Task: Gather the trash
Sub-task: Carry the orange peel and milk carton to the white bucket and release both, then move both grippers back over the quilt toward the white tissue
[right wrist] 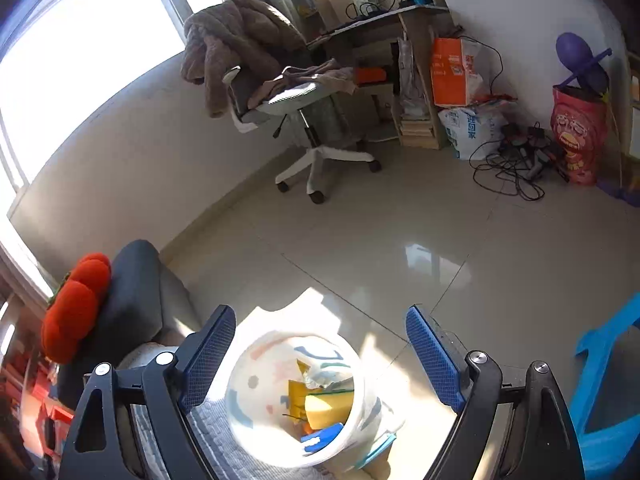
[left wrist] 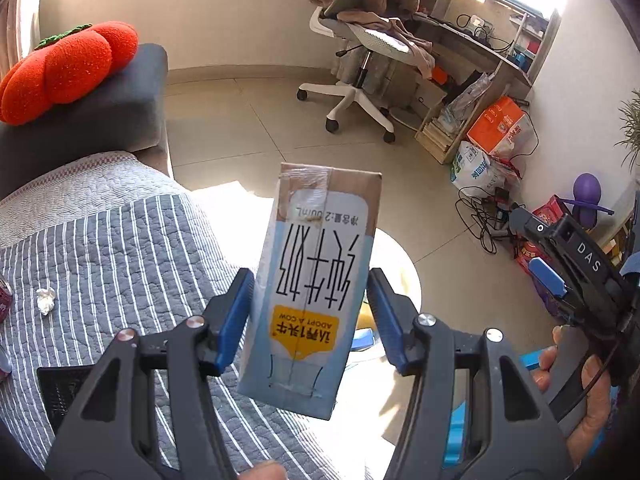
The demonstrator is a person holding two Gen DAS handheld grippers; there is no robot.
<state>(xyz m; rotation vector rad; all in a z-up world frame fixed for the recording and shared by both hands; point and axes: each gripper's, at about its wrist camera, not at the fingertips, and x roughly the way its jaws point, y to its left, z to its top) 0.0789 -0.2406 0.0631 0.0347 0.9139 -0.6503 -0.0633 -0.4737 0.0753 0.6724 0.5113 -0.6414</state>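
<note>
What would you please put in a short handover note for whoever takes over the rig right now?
Left gripper: shut on the carton, held in the air past the sofa edge.
Right gripper: open, empty, above the bin.
Bin: on the floor by the sofa, already holding some trash.
Left to do: drop the carton in the bin, then fetch the tissue from the blanket. A can shows at the left wrist view's left edge, mostly cut off.

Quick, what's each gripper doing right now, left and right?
Left gripper: shut on the milk carton.
Right gripper: open, holding nothing, above the trash bucket.
</note>
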